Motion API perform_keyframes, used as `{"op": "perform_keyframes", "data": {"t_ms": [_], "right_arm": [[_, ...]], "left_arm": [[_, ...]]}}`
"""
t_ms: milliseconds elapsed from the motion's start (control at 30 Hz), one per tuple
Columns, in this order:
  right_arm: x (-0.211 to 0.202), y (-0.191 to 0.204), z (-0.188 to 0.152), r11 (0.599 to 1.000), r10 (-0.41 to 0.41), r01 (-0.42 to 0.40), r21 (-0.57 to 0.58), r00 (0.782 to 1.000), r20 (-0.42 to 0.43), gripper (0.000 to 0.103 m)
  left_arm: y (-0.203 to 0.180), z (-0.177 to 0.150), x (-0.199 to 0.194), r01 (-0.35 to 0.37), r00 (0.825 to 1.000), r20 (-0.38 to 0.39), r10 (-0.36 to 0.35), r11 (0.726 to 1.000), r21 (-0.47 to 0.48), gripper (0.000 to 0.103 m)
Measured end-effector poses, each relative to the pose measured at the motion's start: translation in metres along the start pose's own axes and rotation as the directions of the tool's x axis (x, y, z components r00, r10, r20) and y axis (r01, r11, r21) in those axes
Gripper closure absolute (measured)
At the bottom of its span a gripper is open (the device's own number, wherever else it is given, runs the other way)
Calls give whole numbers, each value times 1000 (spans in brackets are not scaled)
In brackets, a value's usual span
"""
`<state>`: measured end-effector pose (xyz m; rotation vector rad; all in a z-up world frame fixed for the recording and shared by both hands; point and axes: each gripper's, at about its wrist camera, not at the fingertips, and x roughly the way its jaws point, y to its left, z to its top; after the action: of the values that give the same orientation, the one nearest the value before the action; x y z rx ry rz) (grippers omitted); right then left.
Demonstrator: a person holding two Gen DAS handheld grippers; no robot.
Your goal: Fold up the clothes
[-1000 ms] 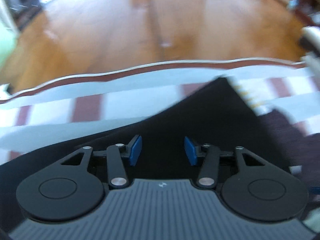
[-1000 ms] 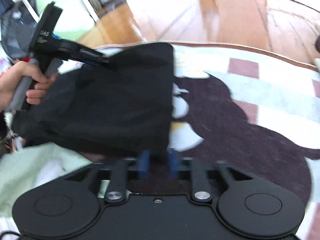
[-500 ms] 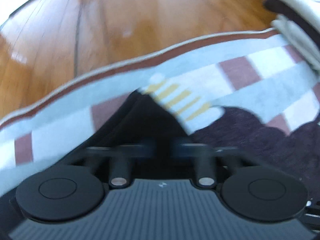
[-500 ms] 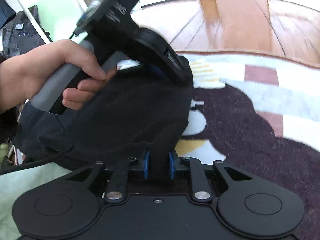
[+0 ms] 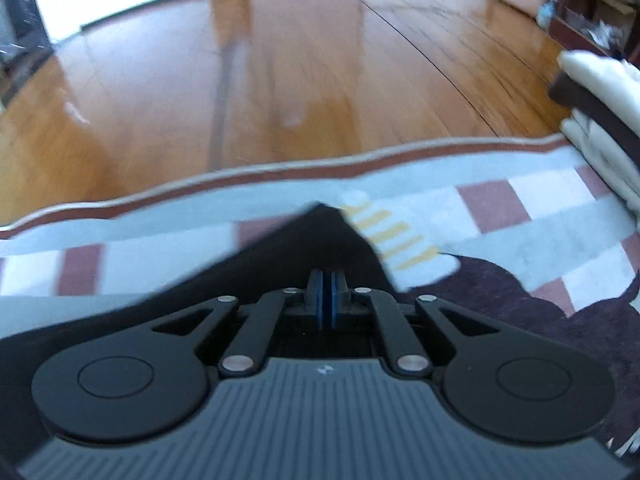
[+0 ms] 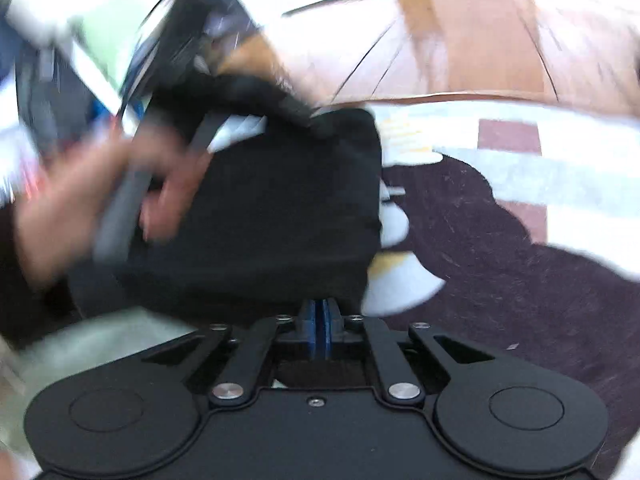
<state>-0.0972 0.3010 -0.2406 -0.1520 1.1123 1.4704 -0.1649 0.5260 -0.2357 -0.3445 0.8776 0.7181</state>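
Note:
A black garment [image 6: 280, 208] lies folded on the patterned rug [image 6: 520, 184], lifted at two edges. In the left wrist view its corner [image 5: 304, 248] sticks out past my left gripper [image 5: 327, 276], whose blue pads are pressed together on the cloth. In the right wrist view a blurred hand [image 6: 80, 200] holds that left gripper at the garment's far edge. My right gripper [image 6: 320, 304] is at the near edge. Its jaws are closing, with the black cloth pinched between the pads.
A pile of folded white and dark clothes [image 5: 600, 100] sits at the rug's right edge. Wooden floor [image 5: 280, 80] stretches beyond the rug [image 5: 500, 208]. Pale green cloth [image 6: 100, 340] lies at the lower left under the right gripper. Dark bags and clutter stand at the far left.
Both grippers went from open to closed on the black garment. The left gripper and hand swung nearer to the right gripper, bringing the garment's far edge with them.

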Motion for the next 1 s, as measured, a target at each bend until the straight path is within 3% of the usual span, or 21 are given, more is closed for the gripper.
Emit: {"op": "perform_keyframes", "data": {"t_ms": [100, 200, 267, 333, 400, 433, 500, 533, 567, 600, 633, 667, 767, 800, 933, 1000], "right_arm": [[14, -3, 14, 1000, -6, 6, 23, 1000, 15, 90], [26, 7, 22, 999, -42, 43, -19, 999, 16, 89], [22, 10, 19, 1000, -10, 10, -21, 1000, 15, 81], [17, 16, 10, 997, 16, -18, -72, 999, -27, 70], [11, 25, 4, 989, 25, -36, -141, 997, -78, 70], [7, 30, 4, 985, 46, -61, -163, 995, -93, 70], [-1, 42, 8, 975, 93, -113, -193, 990, -106, 69], [-3, 49, 12, 968, 118, -138, -211, 987, -107, 67], [-4, 56, 16, 961, 125, -144, -237, 988, -96, 64], [-3, 65, 21, 953, 117, -132, -271, 990, -73, 54], [1, 73, 26, 943, 102, -114, -313, 993, -53, 46], [10, 80, 29, 930, 84, -95, -354, 995, -46, 44], [54, 86, 31, 911, -1, -37, -411, 996, -93, 43], [68, 86, 28, 912, -35, -26, -409, 990, -140, 43], [95, 92, -8, 887, -88, -33, -461, 967, -238, 34], [92, 101, -19, 852, -104, -29, -522, 969, -224, 32]], "left_arm": [[37, -5, -6, -7, 1000, -15, 6, 999, -38, 93], [83, -22, 9, -116, 987, -122, 104, 988, -101, 94], [117, -40, 12, -185, 976, -144, 164, 972, -146, 100], [146, -54, 2, -173, 982, -113, 152, 961, -216, 100], [165, -62, -11, -123, 991, -93, 98, 940, -318, 100], [170, -63, -19, -146, 988, -93, 120, 925, -352, 99], [176, -67, -34, -267, 964, -97, 249, 903, -337, 94], [179, -68, -42, -329, 944, -98, 315, 886, -327, 86], [186, -72, -52, -304, 952, -86, 293, 885, -352, 80], [195, -78, -61, -236, 971, -74, 226, 885, -402, 67], [204, -86, -72, -139, 990, -51, 130, 871, -471, 56], [211, -95, -79, -64, 998, -26, 59, 851, -521, 53], [217, -117, -94, 70, 997, 13, -77, 798, -599, 44], [213, -123, -95, 93, 994, 10, -108, 796, -599, 42], [190, -139, -87, 109, 981, -84, -172, 862, -496, 32], [181, -150, -79, 45, 974, -182, -136, 901, -432, 32]]}}
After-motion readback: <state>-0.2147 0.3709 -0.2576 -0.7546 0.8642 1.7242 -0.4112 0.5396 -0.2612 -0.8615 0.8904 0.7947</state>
